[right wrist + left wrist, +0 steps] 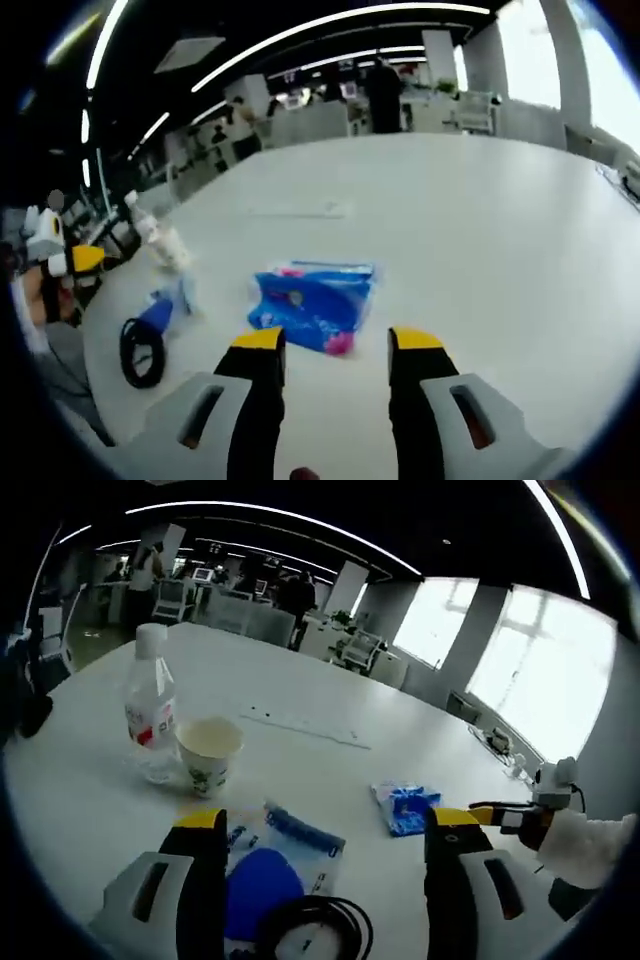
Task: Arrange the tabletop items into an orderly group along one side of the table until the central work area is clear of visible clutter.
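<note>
We see our right gripper (328, 345) with jaws apart above the white table (480, 230), just short of a blue packet (312, 298). To the left lie a coiled black cable (142, 352), a water bottle (155, 233) and the left gripper (70, 262).

Office desks (235, 610) and chairs (172, 598) behind — bright windows (545, 670) beside.

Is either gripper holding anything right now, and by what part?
Nothing is held. The left gripper is open above a blue bag; the right gripper is open just short of the blue packet.
</note>
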